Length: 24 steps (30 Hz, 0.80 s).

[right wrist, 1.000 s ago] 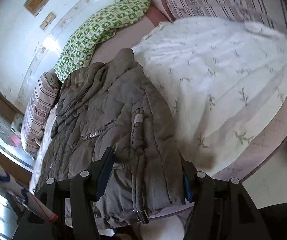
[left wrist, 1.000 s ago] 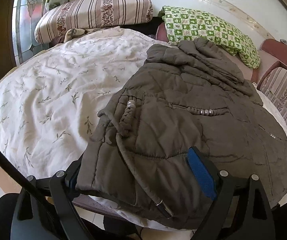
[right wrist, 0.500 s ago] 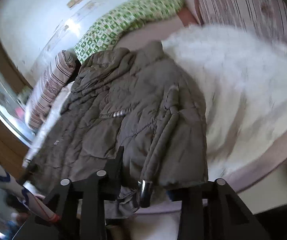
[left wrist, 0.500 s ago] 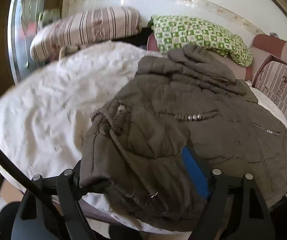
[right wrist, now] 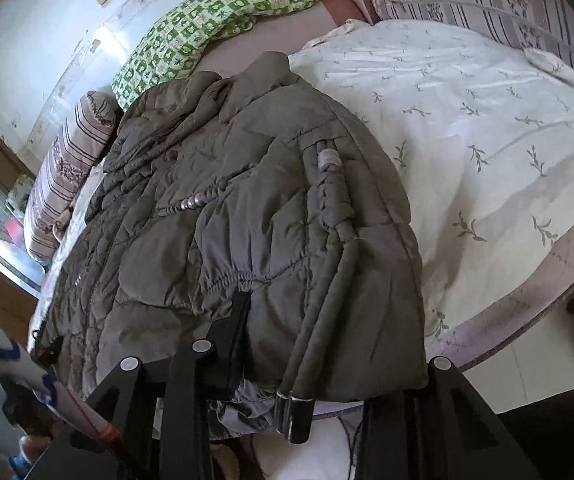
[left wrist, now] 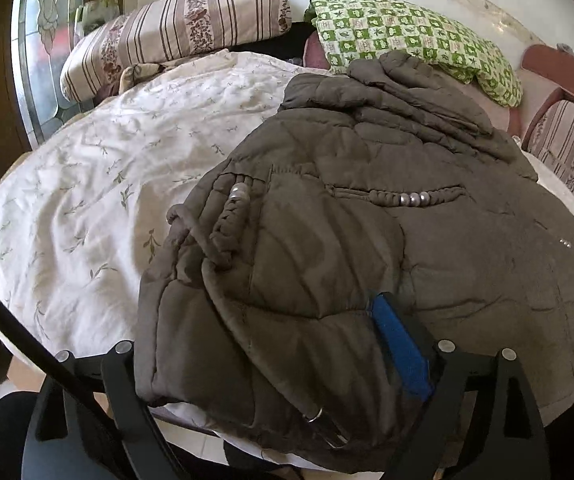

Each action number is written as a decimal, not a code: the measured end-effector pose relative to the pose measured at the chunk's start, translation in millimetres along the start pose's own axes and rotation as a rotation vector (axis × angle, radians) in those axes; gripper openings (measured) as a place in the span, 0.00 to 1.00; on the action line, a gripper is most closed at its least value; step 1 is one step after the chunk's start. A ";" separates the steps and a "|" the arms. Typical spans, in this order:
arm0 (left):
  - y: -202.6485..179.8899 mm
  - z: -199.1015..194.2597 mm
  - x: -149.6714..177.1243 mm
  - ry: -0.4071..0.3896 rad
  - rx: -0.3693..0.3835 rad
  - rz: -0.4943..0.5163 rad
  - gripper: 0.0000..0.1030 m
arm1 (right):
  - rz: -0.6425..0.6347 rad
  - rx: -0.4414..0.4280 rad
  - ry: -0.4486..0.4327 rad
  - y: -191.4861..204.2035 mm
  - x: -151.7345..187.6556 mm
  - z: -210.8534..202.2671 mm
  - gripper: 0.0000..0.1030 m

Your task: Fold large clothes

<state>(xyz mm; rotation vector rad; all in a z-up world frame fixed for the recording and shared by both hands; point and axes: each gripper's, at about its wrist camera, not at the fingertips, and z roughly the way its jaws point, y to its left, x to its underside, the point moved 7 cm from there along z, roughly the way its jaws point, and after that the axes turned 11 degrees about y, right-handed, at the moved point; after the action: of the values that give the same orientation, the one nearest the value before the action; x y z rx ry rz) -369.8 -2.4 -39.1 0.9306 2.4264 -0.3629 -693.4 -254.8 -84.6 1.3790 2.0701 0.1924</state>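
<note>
A brown quilted jacket (left wrist: 367,216) lies on the bed, its hem hanging over the near edge; it also shows in the right wrist view (right wrist: 247,200). A braided belt with silver beads (left wrist: 231,208) lies across it, its metal tip (right wrist: 295,416) dangling at the hem. My left gripper (left wrist: 263,356) has its jaws wide apart with a thick fold of the hem between them; the blue pad (left wrist: 401,352) presses the fabric. My right gripper (right wrist: 327,344) likewise straddles the hem, its jaws wide apart, left finger (right wrist: 231,332) on top of the cloth.
A white leaf-print quilt (left wrist: 99,184) covers the bed. A striped bolster (left wrist: 175,36) and a green checked pillow (left wrist: 407,36) lie at the far wall. A striped chair (left wrist: 567,152) stands at the right. The bed's pink edge (right wrist: 535,300) runs near the floor.
Both grippers swung and blurred half a second ago, then settled. The jacket hem sits bunched deeper between both pairs of fingers, and the belt tip has shifted at the hem.
</note>
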 end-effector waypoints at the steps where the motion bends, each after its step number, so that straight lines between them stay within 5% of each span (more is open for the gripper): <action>1: 0.7 0.7 -0.3 -0.001 -0.003 0.000 0.87 | -0.001 0.003 -0.001 0.2 -0.5 0.1 0.37; 9: -4.2 -2.4 -1.0 -0.021 -0.060 0.027 0.87 | 0.015 -0.001 -0.025 -0.4 0.0 -0.8 0.38; 19: -13.1 -15.8 -1.7 -0.065 -0.083 0.097 0.48 | -0.041 0.039 -0.045 8.6 0.2 -11.6 0.27; 24: -14.7 -15.4 -2.8 -0.065 -0.087 0.103 0.45 | -0.057 0.058 -0.043 11.3 0.3 -11.6 0.27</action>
<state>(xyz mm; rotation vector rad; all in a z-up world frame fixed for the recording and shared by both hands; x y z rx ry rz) -383.7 -8.2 -23.8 0.9862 2.3058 -0.2445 -691.4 -247.0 -70.6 1.3444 2.0918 0.0786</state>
